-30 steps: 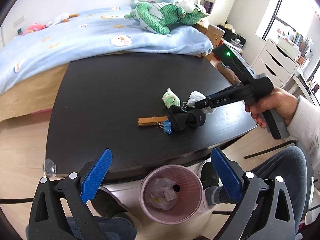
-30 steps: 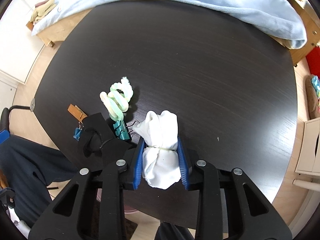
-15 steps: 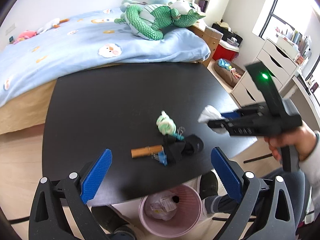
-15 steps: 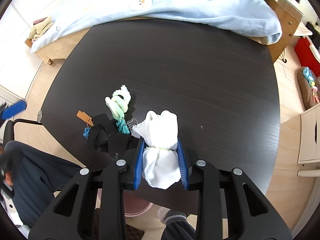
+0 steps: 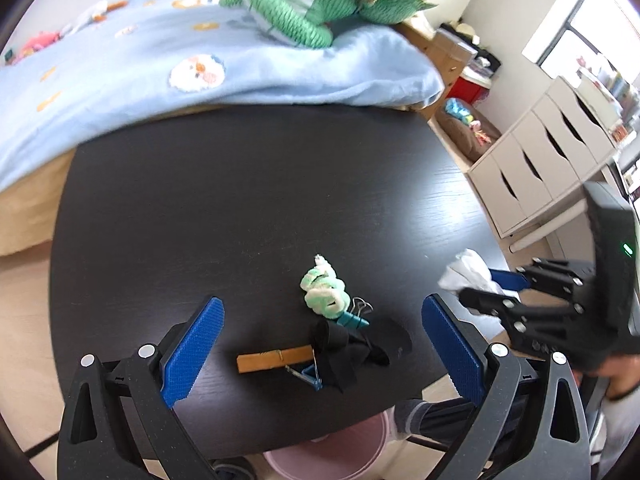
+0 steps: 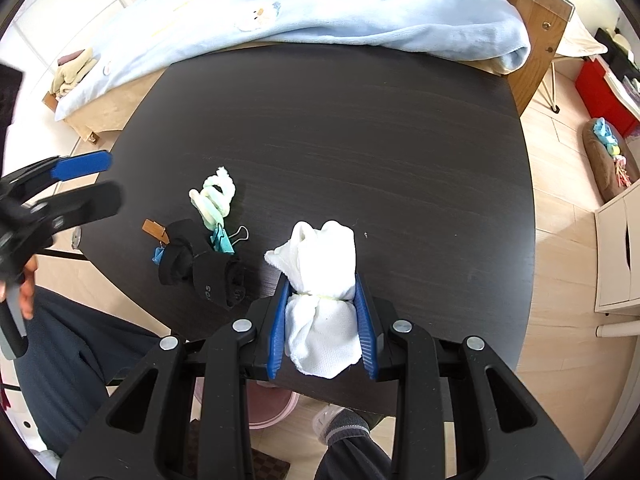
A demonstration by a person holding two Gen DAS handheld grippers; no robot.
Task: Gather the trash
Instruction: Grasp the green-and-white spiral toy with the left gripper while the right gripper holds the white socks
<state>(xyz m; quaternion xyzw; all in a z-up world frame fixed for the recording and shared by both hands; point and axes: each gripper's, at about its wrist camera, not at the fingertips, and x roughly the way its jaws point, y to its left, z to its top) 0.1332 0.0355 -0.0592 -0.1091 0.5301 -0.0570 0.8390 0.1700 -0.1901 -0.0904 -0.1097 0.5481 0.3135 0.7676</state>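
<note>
From the left wrist camera, the left claw (image 5: pixel 322 346) is spread wide with nothing in it, and it hangs over the near part of the dark tabletop (image 5: pixel 248 200). Right under it lie a green fuzzy twist (image 5: pixel 325 294), a teal clip (image 5: pixel 352 318), a black cloth bundle (image 5: pixel 348 350), a wooden peg (image 5: pixel 274 359) and a small blue clip (image 5: pixel 308 376). The pink bin (image 5: pixel 328 458) peeks out below the tabletop edge. At the right, the right claw (image 5: pixel 486 278) pinches a white wad (image 5: pixel 466 272) up off the tabletop. I think this step is carrying the wad to the bin, and the next move needs it brought over the bin mouth before letting go. Behind the tabletop is a bed with a blue blanket (image 5: pixel 200 64) and a green plush toy (image 5: pixel 312 4), and white drawers (image 5: pixel 548 148) stand at the right. From the right wrist camera, the blue pads squeeze the wad in the middle, near the front edge of the tabletop. A bit of the bin shows below that edge, to the left of the wad. The floor (image 6: pixel 568 200) is light wood.
</note>
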